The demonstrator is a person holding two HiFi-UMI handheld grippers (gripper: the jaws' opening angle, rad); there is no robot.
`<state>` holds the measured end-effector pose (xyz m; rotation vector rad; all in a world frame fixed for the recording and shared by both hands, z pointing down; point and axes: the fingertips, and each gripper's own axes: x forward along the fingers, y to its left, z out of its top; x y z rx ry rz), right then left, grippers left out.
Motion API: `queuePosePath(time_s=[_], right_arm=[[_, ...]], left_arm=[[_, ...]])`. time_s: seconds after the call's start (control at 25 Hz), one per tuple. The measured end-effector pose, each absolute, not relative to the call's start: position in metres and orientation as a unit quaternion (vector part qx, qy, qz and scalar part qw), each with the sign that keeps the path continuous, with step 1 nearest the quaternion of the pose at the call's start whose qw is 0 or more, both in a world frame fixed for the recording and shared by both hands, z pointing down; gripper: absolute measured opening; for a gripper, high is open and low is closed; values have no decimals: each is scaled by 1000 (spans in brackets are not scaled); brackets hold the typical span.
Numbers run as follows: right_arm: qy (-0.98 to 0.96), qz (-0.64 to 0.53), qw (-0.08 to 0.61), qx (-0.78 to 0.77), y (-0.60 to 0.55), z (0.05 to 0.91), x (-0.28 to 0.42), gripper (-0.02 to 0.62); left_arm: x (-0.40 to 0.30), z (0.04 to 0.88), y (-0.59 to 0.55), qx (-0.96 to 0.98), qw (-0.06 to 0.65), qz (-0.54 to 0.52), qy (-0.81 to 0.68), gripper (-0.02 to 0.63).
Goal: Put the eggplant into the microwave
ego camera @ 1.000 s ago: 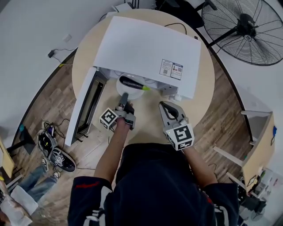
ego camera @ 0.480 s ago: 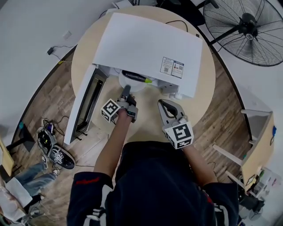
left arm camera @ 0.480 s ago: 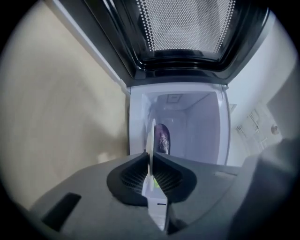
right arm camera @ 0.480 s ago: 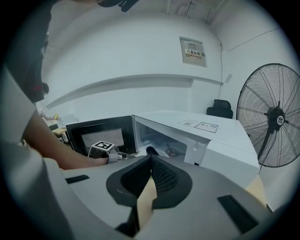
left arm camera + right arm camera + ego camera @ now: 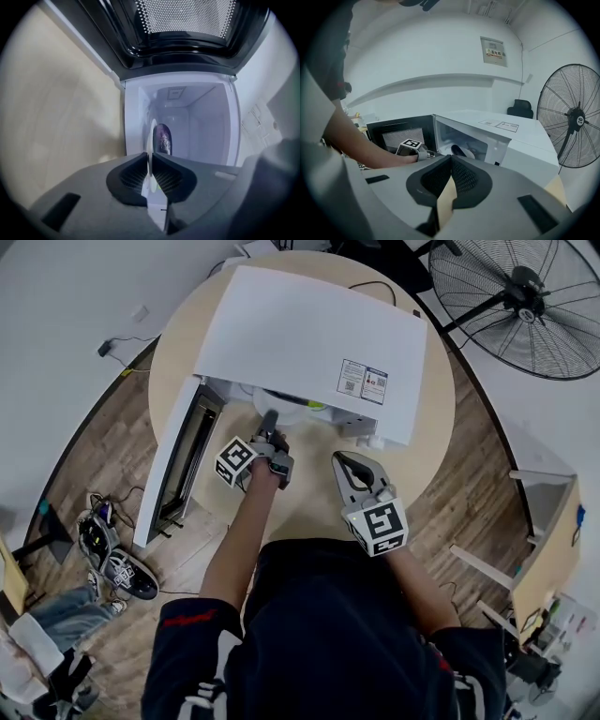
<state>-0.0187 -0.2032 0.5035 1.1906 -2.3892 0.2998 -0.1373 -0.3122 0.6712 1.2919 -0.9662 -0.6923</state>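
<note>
One open microwave door (image 5: 180,463) beside left claw (image 5: 270,417); fan (image 5: 525,298) beyond table (image 5: 427,454).

Round table (image 5: 439,409) on wood floor (image 5: 103,456) — 1 fan (image 5: 525,296), white walls (image 5: 417,51).

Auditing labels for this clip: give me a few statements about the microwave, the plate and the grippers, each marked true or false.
1. The door of the microwave stands open. True.
2. The left gripper clamps the eggplant directly. False: it is shut on the rim of the white plate that carries the eggplant.
3. The right gripper holds the plate too. False: its jaws are together on nothing, apart from the microwave.
4. A fan stands beside the round table. True.
</note>
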Motion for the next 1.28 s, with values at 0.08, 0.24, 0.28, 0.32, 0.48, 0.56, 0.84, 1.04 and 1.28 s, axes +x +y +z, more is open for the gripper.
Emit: queuePosePath(time_s=[0.08,0.24,0.28,0.32,0.48,0.56,0.84,1.04,1.28], right_arm=[[-867,108,226,431,-202,504,-19,11],[-869,108,227,427,-201,504,-21,11],[-869,107,227,426,-200,504,-22,11],[-870,107,228,425,-200,504,-23,11],[-873,104,227,418,-198,502,-29,11],[-875,102,227,416,-197,502,-31,11],[-878,102,227,409,-193,503,-35,11],[-879,103,229,406,-191,504,-37,11],[-879,103,230,404,-190,506,-38,11]], left_arm=[[-139,672,-312,568,636,-303,-426,31],[-142,667,-311,581,625,-301,-425,50],[-141,665,-310,588,624,-299,-420,90],[-140,664,-309,594,623,-296,-414,131],[-145,663,-297,620,614,-268,-408,195],[-150,662,-289,639,601,-247,-412,201],[-170,649,-265,721,513,-135,-446,118],[-167,635,-260,781,411,-21,-470,32],[-140,641,-261,821,339,86,-452,18]])
